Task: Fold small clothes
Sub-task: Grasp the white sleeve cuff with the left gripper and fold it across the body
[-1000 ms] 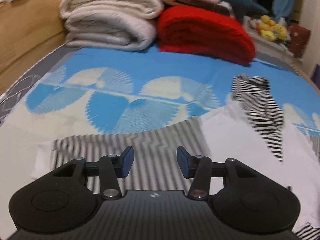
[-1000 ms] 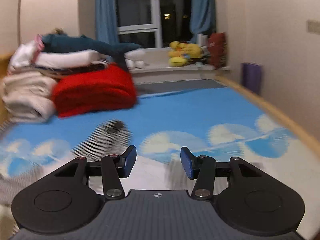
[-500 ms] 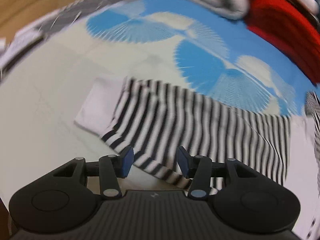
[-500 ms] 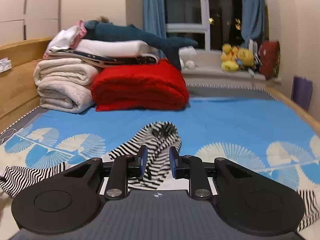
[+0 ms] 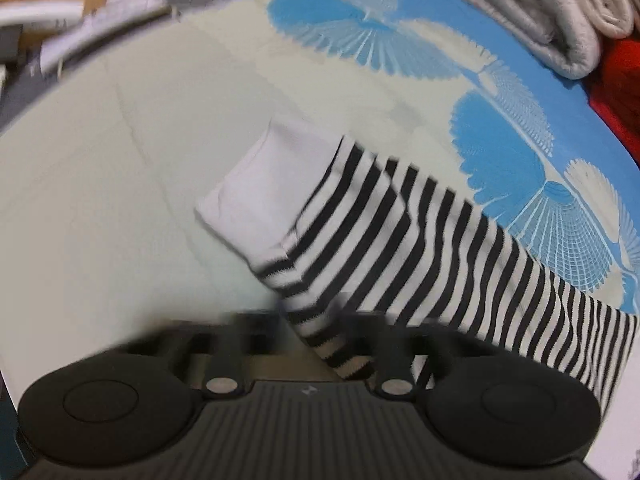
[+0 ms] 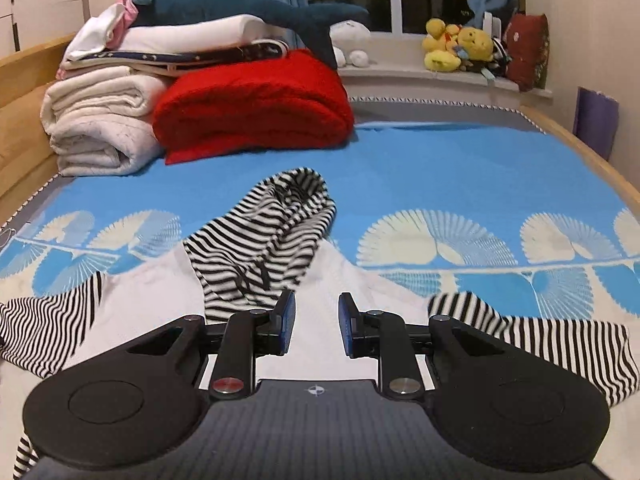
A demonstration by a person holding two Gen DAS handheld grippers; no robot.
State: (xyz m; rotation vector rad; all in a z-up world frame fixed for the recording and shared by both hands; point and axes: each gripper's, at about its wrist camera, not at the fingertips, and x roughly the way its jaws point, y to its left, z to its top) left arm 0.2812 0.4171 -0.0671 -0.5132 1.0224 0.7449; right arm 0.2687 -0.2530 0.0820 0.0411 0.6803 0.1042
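Note:
A small hooded top with a white body and black-and-white striped sleeves and hood lies spread on the bed. In the left wrist view its left sleeve point(image 5: 420, 236) with a white cuff point(image 5: 264, 188) runs across the sheet. My left gripper point(image 5: 308, 340) is low over the sleeve's lower edge, with striped cloth between the blurred fingers. In the right wrist view the striped hood point(image 6: 276, 224) lies ahead. My right gripper point(image 6: 314, 330) is open and empty above the white body point(image 6: 352, 280), between the two sleeves.
A red folded blanket point(image 6: 256, 108) and a stack of white quilts point(image 6: 100, 120) sit at the head of the bed. A wooden bed rail point(image 6: 580, 156) runs along the right. Plush toys point(image 6: 456, 50) line the windowsill. The blue-and-cream sheet point(image 6: 460, 176) covers the bed.
My left gripper has dropped closer to the striped sleeve, whose edge now lies between its fingers. My right gripper has opened wider and swung to face the hood.

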